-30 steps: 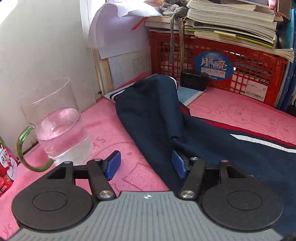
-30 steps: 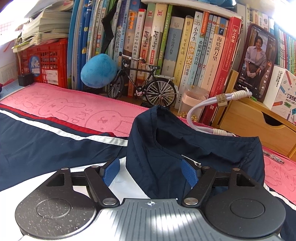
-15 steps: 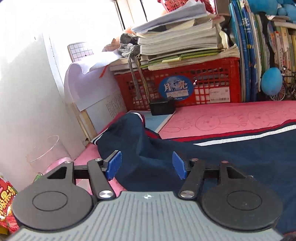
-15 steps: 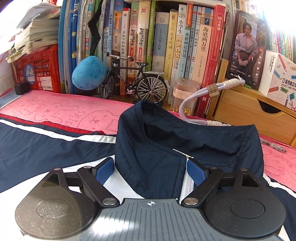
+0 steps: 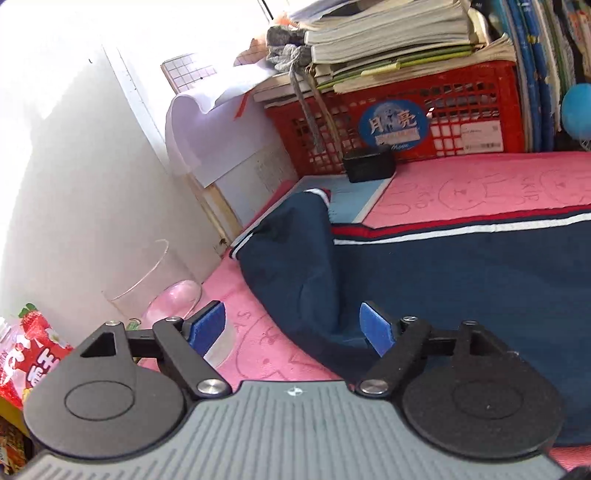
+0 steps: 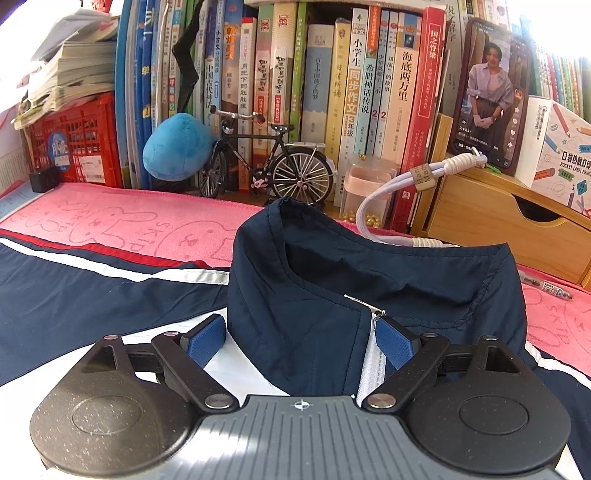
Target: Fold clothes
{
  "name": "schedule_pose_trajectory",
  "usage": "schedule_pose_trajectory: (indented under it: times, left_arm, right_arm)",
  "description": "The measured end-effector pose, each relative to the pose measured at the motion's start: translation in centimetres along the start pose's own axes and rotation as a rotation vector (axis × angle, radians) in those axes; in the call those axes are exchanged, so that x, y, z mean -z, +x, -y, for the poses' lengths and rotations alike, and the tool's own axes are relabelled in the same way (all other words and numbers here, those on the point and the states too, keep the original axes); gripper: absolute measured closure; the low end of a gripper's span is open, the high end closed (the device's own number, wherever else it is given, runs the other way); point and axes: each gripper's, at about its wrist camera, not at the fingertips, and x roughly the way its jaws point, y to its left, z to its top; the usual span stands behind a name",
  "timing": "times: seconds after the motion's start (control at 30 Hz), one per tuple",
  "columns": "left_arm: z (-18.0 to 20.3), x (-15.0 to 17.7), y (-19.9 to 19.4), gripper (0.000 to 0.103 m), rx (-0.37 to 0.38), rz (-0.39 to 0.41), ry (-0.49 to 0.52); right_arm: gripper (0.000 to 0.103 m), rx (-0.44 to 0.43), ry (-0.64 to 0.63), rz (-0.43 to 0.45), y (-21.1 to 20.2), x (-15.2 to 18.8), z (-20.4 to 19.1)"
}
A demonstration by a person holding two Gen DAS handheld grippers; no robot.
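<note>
Over the navy jacket (image 5: pixel 461 280), left gripper (image 5: pixel 293 326) jaws just widened, empty, sleeve released

Open pink towel strip (image 6: pixel 122 218) behind navy jacket (image 6: pixel 332 295); blocked rearward by red plastic crate (image 5: pixel 406 122), model bicycle (image 6: pixel 266 162); clear glass mug (image 5: pixel 162 288) crowding left wall.

Home study corner, likely child's desk. Row of Chinese schoolbooks (image 6: pixel 354 88) upright along back; red plastic crate (image 5: pixel 417 122) stacked with workbooks (image 5: pixel 388 33); pink cartoon-print towel (image 6: pixel 122 221) over worktop; toy bicycle (image 6: pixel 266 162), blue plush (image 6: pixel 177 147), wooden drawer box (image 6: pixel 491 218), glass mug (image 5: pixel 159 288), snack packet (image 5: pixel 26 354).
</note>
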Motion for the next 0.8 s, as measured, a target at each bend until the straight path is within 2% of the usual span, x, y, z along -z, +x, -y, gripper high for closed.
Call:
schedule_pose_trajectory:
  times: [0.03,0.07,0.1,0.2,0.3,0.33,0.4,0.43,0.5,0.57,0.63,0.77,0.8]
  left_arm:
    - [0.3,0.0,-0.2,0.010,0.039,0.017,-0.009]
    - [0.8,0.0,0.0,0.007,0.068,0.007,-0.011]
    - [1.1,0.2,0.5,0.007,0.096,-0.012,-0.017]
    - [0.8,1.5,0.9,0.006,0.150,-0.023,-0.075]
    - [-1.4,2.9,-0.9,0.005,0.242,-0.012,-0.177]
    - [-2.2,3.6,-1.7,0.004,0.285,0.004,-0.215]
    - [-3.5,5.3,-4.1,0.000,0.372,0.090,-0.279]
    - [-3.9,5.8,-5.0,0.000,0.385,0.135,-0.305]
    - [-5.1,6.5,-5.6,0.000,0.373,0.184,-0.381]
    - [-6.3,7.2,-6.2,0.000,0.362,0.230,-0.458]
    - [-7.6,7.7,-5.8,0.000,0.376,0.232,-0.547]
    - [-9.2,8.4,-5.3,0.000,0.403,0.239,-0.664]
    - [-9.2,8.3,-5.3,0.000,0.400,0.244,-0.667]
  right_arm:
    - [0.027,-0.016,-0.008,0.007,-0.6,-0.2,-0.3]
    - [0.039,-0.040,-0.020,0.015,-1.2,-0.5,-0.6]
    - [0.044,-0.096,-0.049,0.034,-2.3,-1.1,-1.5]
    - [0.045,-0.258,-0.195,0.120,-6.0,-4.1,-6.5]
    - [0.045,-0.484,-0.328,0.166,-7.1,-8.3,-14.2]
    - [0.045,-0.549,-0.361,0.168,-6.9,-9.5,-16.8]
    - [0.045,-0.639,-0.443,0.151,-5.2,-11.5,-23.0]
    - [0.045,-0.668,-0.484,0.135,-4.0,-12.1,-26.7]
    - [0.045,-0.705,-0.542,0.093,-1.8,-12.7,-32.7]
    - [0.044,-0.706,-0.609,0.079,-0.2,-12.5,-37.5]
    - [0.042,-0.693,-0.678,0.072,1.2,-12.1,-41.8]
    - [0.026,-0.634,-0.777,0.023,4.5,-10.8,-46.6]
    - [0.026,-0.619,-0.792,0.031,5.1,-10.2,-47.0]
